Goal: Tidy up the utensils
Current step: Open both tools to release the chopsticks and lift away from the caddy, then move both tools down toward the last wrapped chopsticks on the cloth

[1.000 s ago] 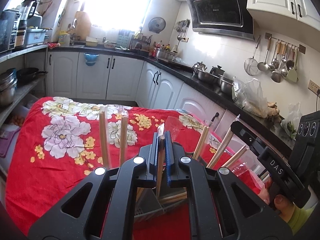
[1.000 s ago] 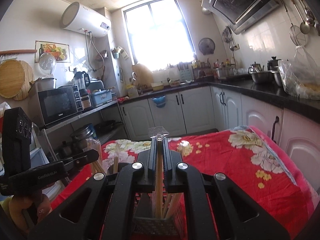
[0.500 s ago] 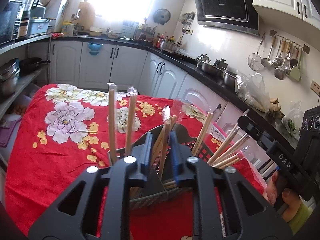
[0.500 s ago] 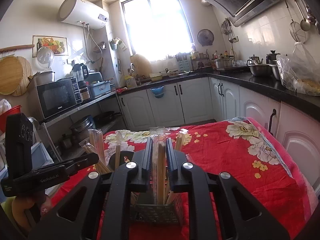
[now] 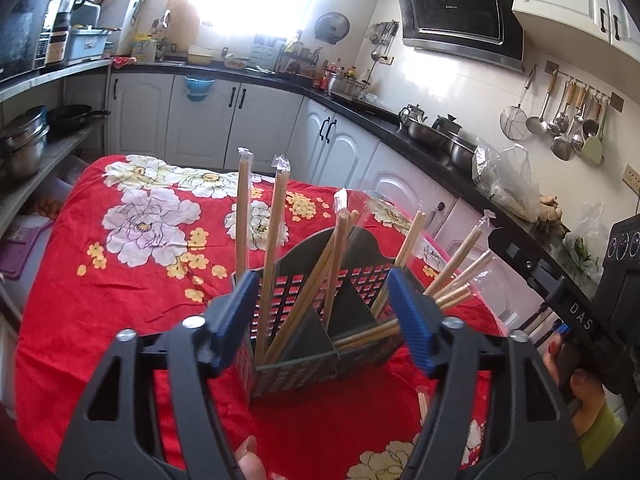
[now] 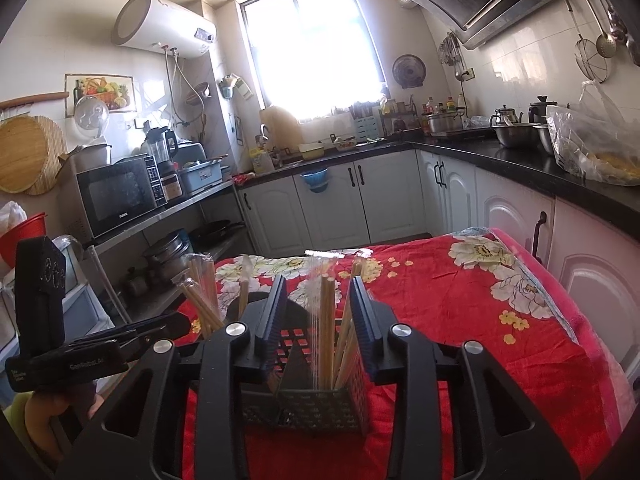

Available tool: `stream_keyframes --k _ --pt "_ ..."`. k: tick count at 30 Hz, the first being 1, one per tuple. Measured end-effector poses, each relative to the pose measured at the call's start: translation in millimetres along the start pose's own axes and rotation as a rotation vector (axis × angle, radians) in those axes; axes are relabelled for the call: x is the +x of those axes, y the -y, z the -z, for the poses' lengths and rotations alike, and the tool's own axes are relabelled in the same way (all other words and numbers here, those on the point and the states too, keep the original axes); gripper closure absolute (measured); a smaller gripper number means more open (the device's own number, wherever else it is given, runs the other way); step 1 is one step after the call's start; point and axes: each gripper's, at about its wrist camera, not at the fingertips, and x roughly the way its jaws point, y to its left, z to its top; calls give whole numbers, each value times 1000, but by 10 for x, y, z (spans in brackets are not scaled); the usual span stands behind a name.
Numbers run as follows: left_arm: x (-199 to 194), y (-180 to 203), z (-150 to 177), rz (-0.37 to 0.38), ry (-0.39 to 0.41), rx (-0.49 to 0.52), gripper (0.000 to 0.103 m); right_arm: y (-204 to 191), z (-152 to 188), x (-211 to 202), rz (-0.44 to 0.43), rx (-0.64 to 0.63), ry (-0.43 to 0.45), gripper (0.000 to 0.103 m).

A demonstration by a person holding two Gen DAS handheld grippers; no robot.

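Evidently late in the job: the wrapped chopsticks (image 5: 272, 248) all stand in the dark perforated utensil caddy (image 5: 320, 320), which sits on the red floral tablecloth (image 5: 132, 248) just ahead of both tools. No loose chopsticks show on the cloth in either view, so what is left looks like little more than pulling the hands back; ground hidden behind the gripper bodies cannot be checked.

Left gripper (image 5: 322, 312): jaws have just been opening and now stand wide apart. The caddy and several sticks sit in the gap, but the blue pads touch none of them.

Right gripper (image 6: 318, 320): jaws have just been opening too, and stand moderately apart. A wrapped pair of chopsticks (image 6: 326, 320) stands upright between them, resting in the near compartment, with daylight on both sides. Released, by the look of it.

Counts, as far as the clutter allows:
- one caddy, split by partitions into compartments; at least three, exact number unclear
- roughly ten or more chopstick bundles in clear sleeves, leaning outward at varied angles; overlaps block a firm count
- two handheld grippers, one per hand
- a fingertip (image 5: 250, 458) shows at the lower edge of the left view.
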Motion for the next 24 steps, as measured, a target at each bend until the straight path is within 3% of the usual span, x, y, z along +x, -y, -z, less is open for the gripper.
stream_keyframes --k 8,24 --pt "-131 42 114 -6 -17 -1 10 -2 99 -156 -6 3 -27 63" --pt "-367 74 481 -96 -67 -3 10 -26 494 -294 -11 -5 -161 49"
